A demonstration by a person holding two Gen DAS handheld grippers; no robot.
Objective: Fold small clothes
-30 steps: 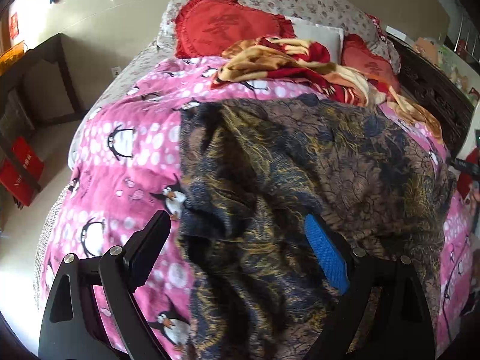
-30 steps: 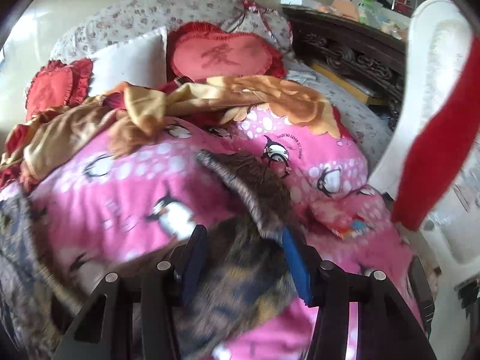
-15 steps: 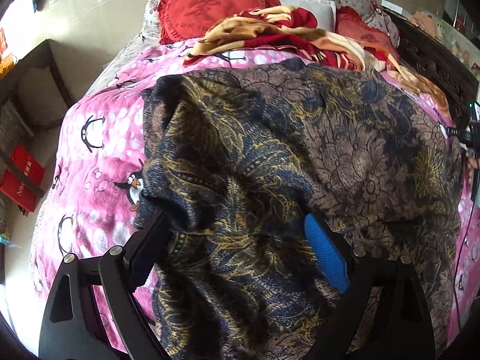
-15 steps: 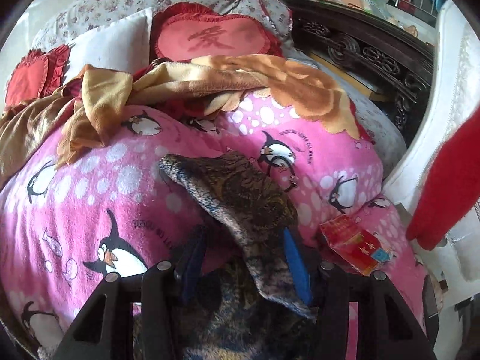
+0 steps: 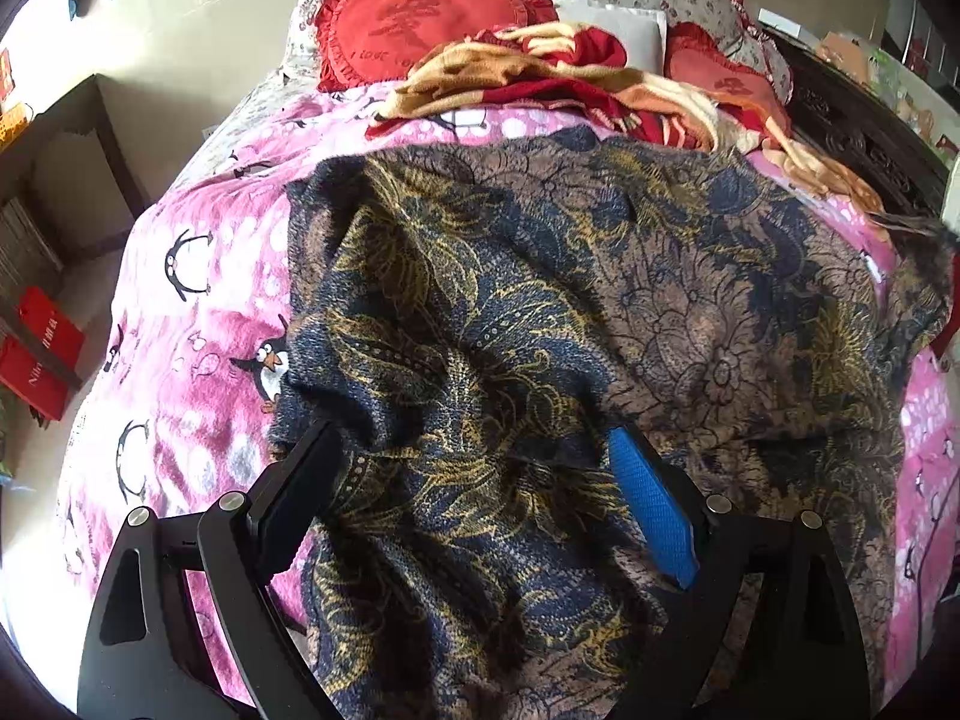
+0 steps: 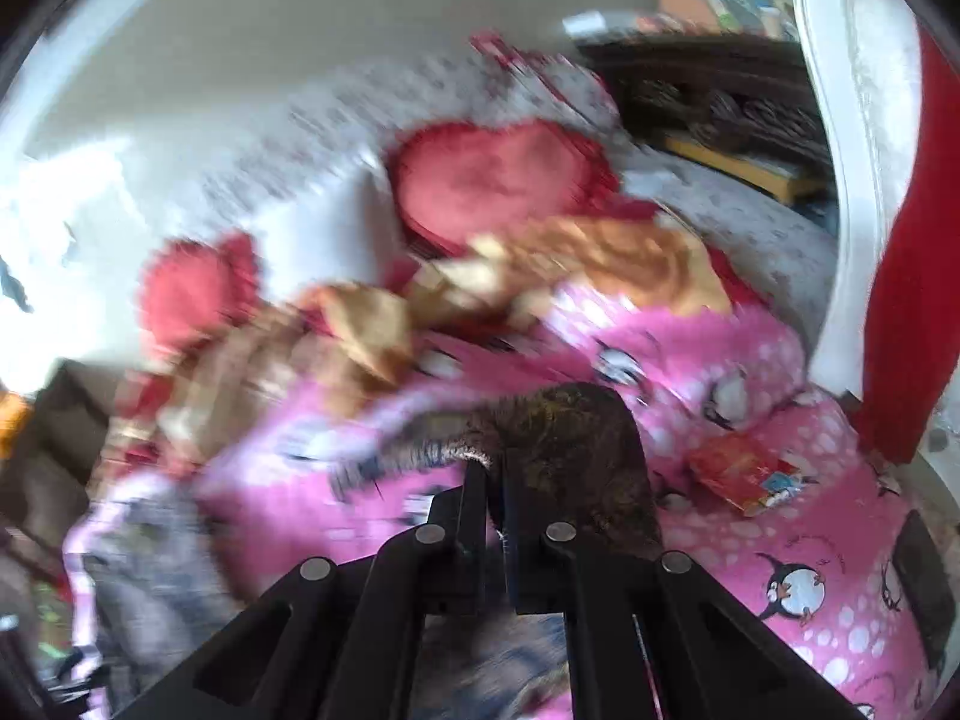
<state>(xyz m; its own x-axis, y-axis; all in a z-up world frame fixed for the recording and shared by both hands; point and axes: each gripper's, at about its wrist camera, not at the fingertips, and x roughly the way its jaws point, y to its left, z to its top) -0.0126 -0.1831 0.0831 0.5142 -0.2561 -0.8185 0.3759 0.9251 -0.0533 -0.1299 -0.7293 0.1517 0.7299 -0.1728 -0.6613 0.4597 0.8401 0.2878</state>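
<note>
A dark blue, brown and gold patterned garment [image 5: 600, 312] lies spread over a pink penguin blanket [image 5: 198, 324] on the bed. My left gripper [image 5: 474, 456] is open, its fingers wide apart with bunched garment fabric lying between them. In the right wrist view, which is blurred, my right gripper [image 6: 495, 474] is shut on a corner of the same garment [image 6: 570, 438], which drapes over its right finger and is lifted off the blanket [image 6: 750, 360].
Red cushions [image 5: 414, 18], a white pillow and a crumpled orange-red blanket [image 5: 576, 84] lie at the head of the bed. A red packet [image 6: 744, 471] lies on the blanket at right. Dark carved furniture [image 5: 864, 132] and a white chair with red cloth [image 6: 888, 240] stand beside the bed.
My right gripper has closed on the garment corner and lifted it with a fast motion. My left gripper stayed open and came further over the garment, which now lies more spread out.
</note>
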